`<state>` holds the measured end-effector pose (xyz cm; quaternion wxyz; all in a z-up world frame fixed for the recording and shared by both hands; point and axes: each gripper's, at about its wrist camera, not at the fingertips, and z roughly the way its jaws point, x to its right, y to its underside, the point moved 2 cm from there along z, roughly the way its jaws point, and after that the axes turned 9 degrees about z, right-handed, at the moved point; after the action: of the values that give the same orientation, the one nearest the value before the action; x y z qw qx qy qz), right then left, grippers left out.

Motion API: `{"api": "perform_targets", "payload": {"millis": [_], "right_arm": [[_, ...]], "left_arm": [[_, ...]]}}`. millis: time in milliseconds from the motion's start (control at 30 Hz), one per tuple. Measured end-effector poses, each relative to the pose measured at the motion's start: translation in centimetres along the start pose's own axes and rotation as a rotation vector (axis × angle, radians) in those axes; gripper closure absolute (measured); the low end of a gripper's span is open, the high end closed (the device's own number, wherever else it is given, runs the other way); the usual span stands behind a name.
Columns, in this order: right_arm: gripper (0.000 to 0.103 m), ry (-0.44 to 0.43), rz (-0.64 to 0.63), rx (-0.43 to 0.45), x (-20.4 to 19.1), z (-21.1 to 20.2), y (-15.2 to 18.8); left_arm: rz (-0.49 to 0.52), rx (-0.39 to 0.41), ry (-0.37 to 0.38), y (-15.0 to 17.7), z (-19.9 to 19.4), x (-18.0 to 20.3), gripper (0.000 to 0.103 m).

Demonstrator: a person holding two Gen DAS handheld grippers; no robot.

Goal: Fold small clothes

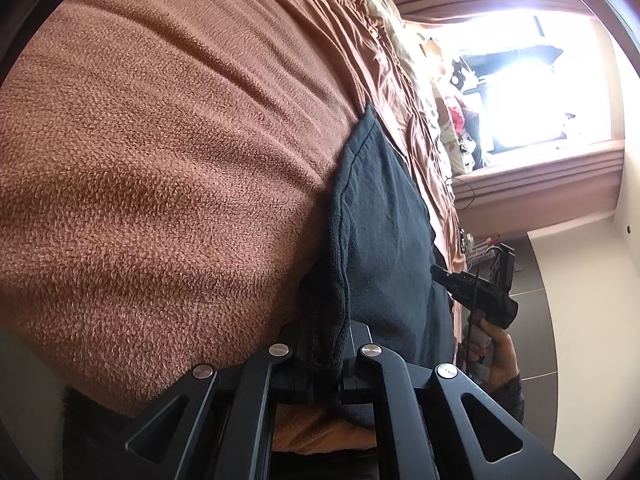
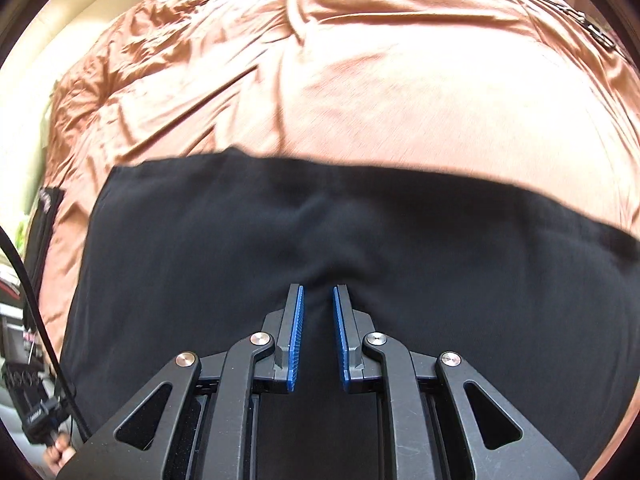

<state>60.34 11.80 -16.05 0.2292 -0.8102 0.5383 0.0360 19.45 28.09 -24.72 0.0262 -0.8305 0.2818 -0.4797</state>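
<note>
black garment (image 1: 384, 216) in left gripper (image 1: 326, 344)

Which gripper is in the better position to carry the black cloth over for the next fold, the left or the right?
Probably the left. The left gripper is shut on the hem of the black cloth. The right gripper has a gap between its blue pads, apparently holding nothing.

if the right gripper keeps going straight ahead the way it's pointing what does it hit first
The black garment: the right gripper points its parted fingers at it, with a ridge of cloth between them. Past it lies the rust-orange bedsheet.
</note>
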Motion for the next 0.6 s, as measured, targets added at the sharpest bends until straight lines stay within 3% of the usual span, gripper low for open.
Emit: {"api": "perform_targets", "payload": {"millis": [367,467,600], "right_arm": [[0.094,-0.002,0.051,0.027,-0.6,1.6,-3.3],[0.093,-0.068,0.079,0.016,-0.1,0.3,-2.8],[0.093,-0.095,0.017,0.008,-1.1,-1.2,-0.9]], "left_arm": [[-0.027,0.017,0.079,-0.3,-0.9,0.3,0.096],[-0.012,0.019,0.119,-0.7,-1.7,1.4,0.096],[0.004,0.025,0.184,-1.2,-2.2,3.1,0.097]]}}
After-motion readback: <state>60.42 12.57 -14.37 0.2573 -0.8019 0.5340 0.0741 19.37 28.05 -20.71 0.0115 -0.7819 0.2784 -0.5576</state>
